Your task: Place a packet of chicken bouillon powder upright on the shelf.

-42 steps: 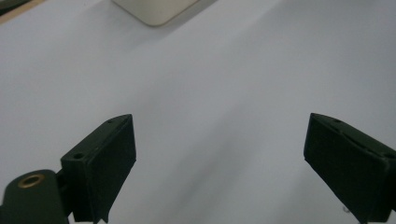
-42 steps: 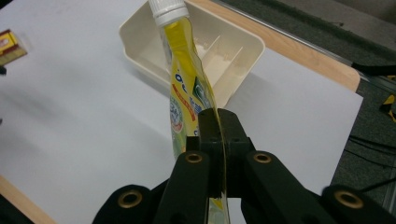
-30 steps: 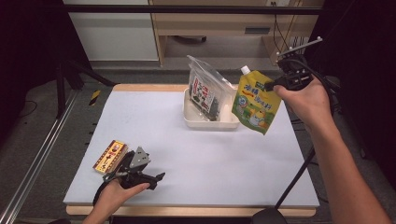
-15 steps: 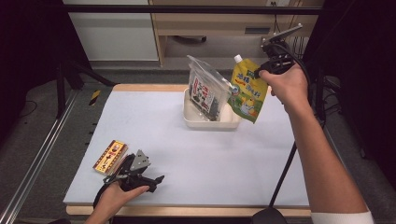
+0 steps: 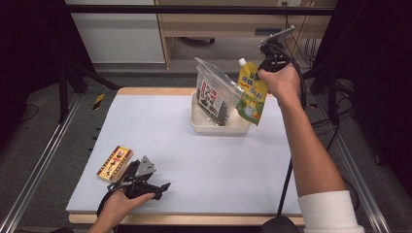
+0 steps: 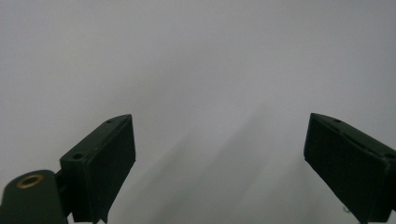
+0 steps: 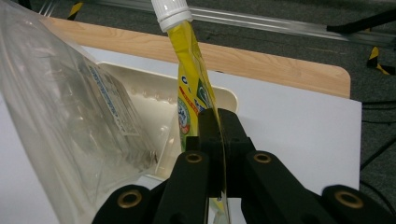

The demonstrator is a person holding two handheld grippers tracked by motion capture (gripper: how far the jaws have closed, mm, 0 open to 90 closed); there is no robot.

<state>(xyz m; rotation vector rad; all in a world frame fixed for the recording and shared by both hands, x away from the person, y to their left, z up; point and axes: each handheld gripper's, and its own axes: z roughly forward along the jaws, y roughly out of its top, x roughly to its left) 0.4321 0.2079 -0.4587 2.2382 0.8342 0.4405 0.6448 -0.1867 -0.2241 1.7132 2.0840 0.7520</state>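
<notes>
A yellow spouted pouch (image 5: 252, 95) with a white cap hangs over the right end of the cream tray (image 5: 219, 128), pinched by my right gripper (image 5: 266, 71). In the right gripper view its black jaws (image 7: 218, 140) are shut flat on the yellow pouch (image 7: 190, 84). A clear packet with dark contents (image 5: 214, 94) stands tilted in the tray, just left of the pouch. My left gripper (image 5: 158, 187) rests low on the white mat near the front left; its fingers (image 6: 105, 158) stand wide apart with nothing between them.
A small red-and-yellow box (image 5: 115, 163) lies on the mat beside the left gripper. The white mat (image 5: 160, 131) covers a wooden tabletop. Metal rails run along both sides, and a desk stands behind the table.
My right gripper has carried the yellow pouch leftward and away, from beyond the tray's right side to above the tray's right end. The left gripper has stayed put.
</notes>
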